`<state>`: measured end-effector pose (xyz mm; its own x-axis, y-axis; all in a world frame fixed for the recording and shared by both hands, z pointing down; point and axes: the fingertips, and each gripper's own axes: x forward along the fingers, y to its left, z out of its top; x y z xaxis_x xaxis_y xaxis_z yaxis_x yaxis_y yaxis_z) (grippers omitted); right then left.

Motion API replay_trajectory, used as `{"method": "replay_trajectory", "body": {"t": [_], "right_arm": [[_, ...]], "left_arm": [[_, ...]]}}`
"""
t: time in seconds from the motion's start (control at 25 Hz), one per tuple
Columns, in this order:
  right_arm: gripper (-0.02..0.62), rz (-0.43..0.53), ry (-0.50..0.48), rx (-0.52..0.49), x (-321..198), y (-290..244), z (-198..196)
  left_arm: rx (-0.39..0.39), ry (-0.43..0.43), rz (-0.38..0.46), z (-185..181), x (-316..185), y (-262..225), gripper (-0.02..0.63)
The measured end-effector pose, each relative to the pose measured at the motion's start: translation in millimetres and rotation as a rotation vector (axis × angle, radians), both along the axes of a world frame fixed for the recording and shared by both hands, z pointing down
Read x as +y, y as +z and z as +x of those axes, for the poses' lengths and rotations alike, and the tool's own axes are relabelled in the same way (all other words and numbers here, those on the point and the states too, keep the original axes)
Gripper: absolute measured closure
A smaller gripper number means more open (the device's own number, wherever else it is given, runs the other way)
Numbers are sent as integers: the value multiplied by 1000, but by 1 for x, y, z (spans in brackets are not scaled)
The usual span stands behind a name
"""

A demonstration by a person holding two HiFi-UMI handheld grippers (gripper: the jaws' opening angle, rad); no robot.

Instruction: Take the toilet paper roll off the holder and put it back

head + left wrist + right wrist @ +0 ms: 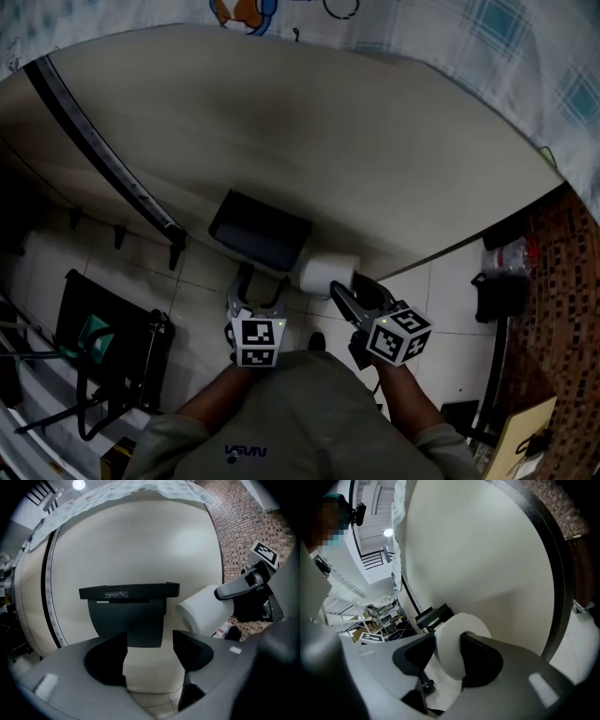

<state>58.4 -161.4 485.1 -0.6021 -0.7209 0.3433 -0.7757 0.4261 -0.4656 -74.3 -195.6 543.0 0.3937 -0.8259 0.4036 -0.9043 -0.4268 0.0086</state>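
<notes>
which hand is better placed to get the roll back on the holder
Right. The right gripper is clamped on the toilet paper roll, just beside the dark holder. The left gripper is open and grips nothing, only facing the holder.

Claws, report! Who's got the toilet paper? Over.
Right claw shut on roll. Left claw open, empty, facing holder. Roll off holder, close beside it. Nothing between them. Over.

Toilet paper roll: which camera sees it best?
The left gripper view: the toilet paper roll shows large and clear, beside the black holder. The head view shows it small and dim; the right gripper view, half hidden between the right gripper's tongs.
</notes>
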Motion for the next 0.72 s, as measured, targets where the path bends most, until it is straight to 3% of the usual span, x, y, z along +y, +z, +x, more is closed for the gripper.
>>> {"method": "replay_trajectory", "body": {"t": [0.52,0.72], "right_arm": [[433,-103,91,-270,-13,19,3],[434,-120,86,-314,-17,22,-1]], "left_arm": [[38,-82,-49,0,-16,16,302],[36,-110,-57,-5,-17,18,302]]}}
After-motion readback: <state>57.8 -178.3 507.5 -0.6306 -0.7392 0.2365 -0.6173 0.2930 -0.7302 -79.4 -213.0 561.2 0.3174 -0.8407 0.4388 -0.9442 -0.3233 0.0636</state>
